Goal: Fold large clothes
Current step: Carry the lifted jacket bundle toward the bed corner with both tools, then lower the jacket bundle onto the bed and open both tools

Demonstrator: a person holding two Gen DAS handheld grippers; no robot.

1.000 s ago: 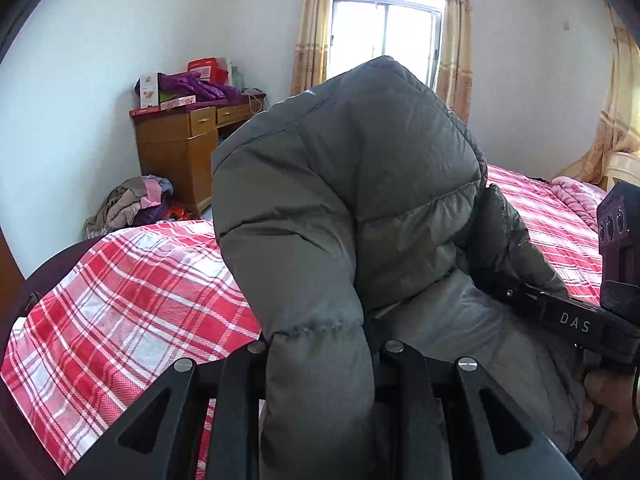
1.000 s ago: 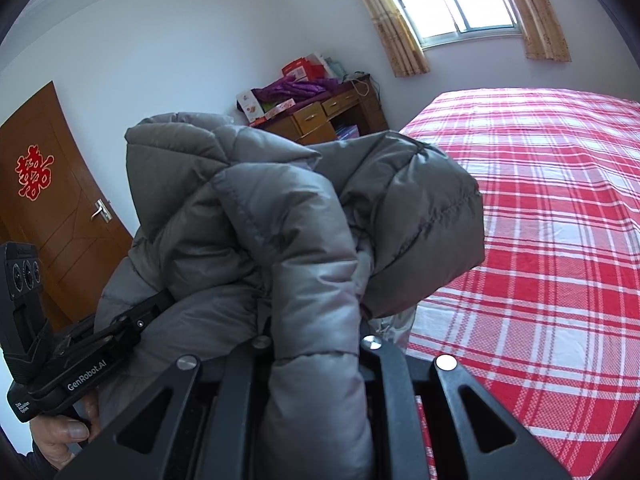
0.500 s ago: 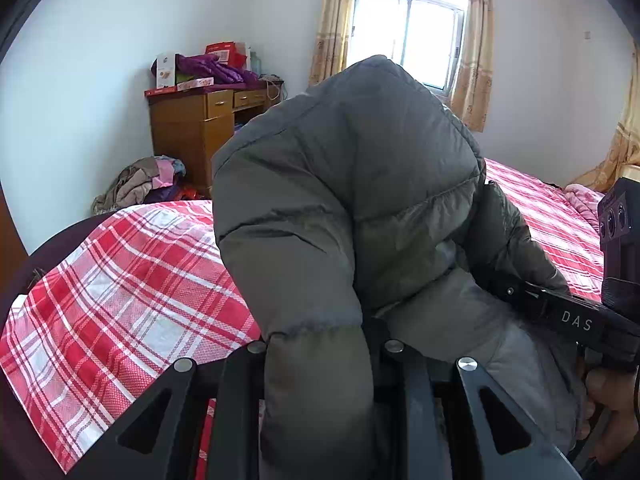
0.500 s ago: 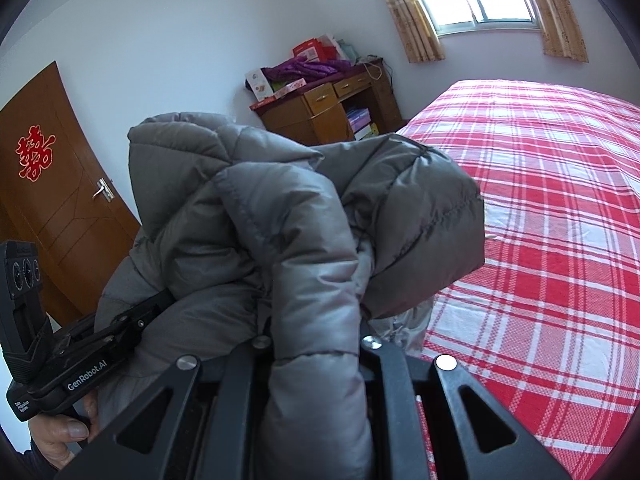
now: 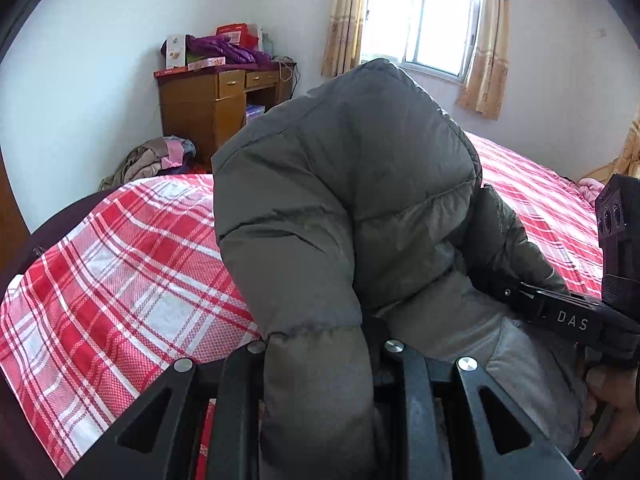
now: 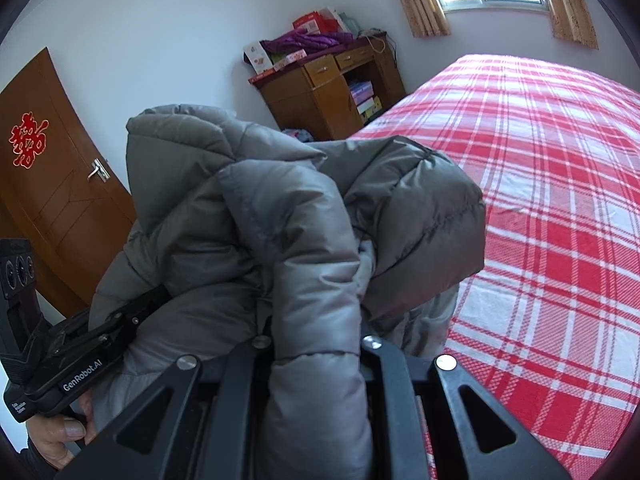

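Swings left vs a second ago: wooden desk (image 5: 224,108) now nearer window (image 5: 424,40). Grey puffer jacket (image 5: 344,216) unchanged, bunched in air above plaid bed (image 5: 120,264), not yet laid flat. Left gripper (image 5: 320,360) and right gripper (image 6: 316,356) both clenched on jacket folds. No containers seen.

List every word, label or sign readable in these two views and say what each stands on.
"DAS": on the right gripper body, left wrist view.
"GenRobot.AI": on the left gripper body, right wrist view.
Small white label below it: too small to read.
Red paper sign on the wooden door: an ornamental character, not legible.
Boxes on the desk: print blurred.
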